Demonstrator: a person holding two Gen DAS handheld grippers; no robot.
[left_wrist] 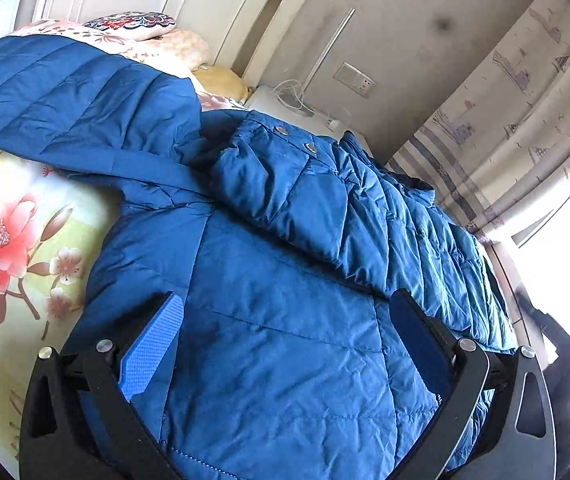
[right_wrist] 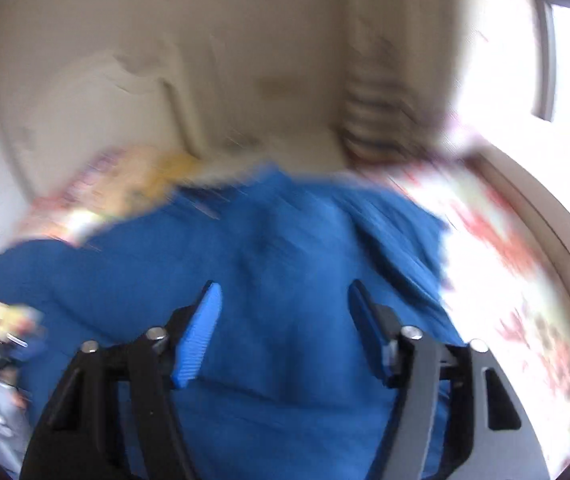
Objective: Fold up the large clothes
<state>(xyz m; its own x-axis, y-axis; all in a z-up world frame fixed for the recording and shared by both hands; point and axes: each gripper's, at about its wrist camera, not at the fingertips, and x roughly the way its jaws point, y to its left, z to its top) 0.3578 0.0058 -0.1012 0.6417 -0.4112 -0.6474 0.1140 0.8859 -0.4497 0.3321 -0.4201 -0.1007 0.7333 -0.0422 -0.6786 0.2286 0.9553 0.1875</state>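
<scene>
On the floral bed [left_wrist: 13, 240], the blue jacket [left_wrist: 285, 340] lies with one sleeve folded across; above it both the left gripper [left_wrist: 285, 344] and the right gripper [right_wrist: 285, 332] are released, holding nothing.

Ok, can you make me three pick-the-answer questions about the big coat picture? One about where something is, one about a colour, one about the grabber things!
1. The jacket lies on:
A. a floral bed cover
B. a chair
C. the floor

2. The jacket is:
A. red
B. blue
C. black

3. The left hand-held gripper is:
A. shut on a sleeve
B. open
C. holding a pillow

Answers: 1 A, flowers show beside the jacket. 2 B, its quilted fabric is blue. 3 B, its pads stand wide apart over the jacket.
</scene>
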